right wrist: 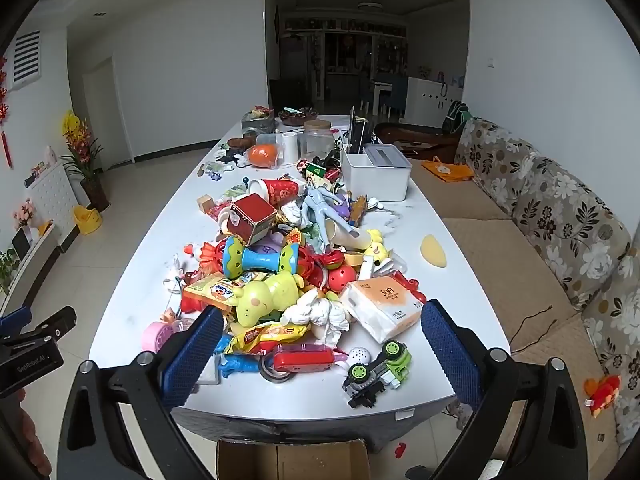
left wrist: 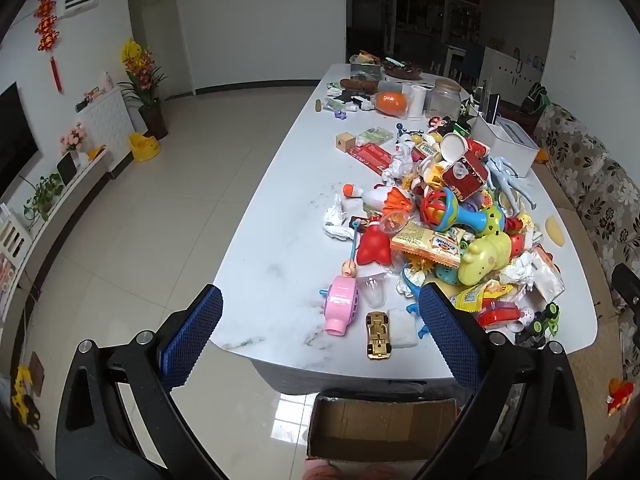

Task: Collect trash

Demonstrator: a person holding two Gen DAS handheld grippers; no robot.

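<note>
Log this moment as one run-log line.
phase: approach | left gripper: open, empty | right gripper: open, empty | trash: mixed with toys on table | cardboard box: below table edge

Left hand-held gripper [left wrist: 320, 334] jaws spread wide, empty, right hand-held gripper [right wrist: 322, 344] likewise spread, empty

Both wrist views over cluttered table [left wrist: 280, 264]

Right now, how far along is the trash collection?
Done: nothing visible; the cardboard box under the table edge looks empty. In hand: nothing; left gripper and right gripper are both open, hovering at the near edge. Left: crumpled tissues, snack wrapper and yellow wrapper all sit in the toy pile on the table.
</note>
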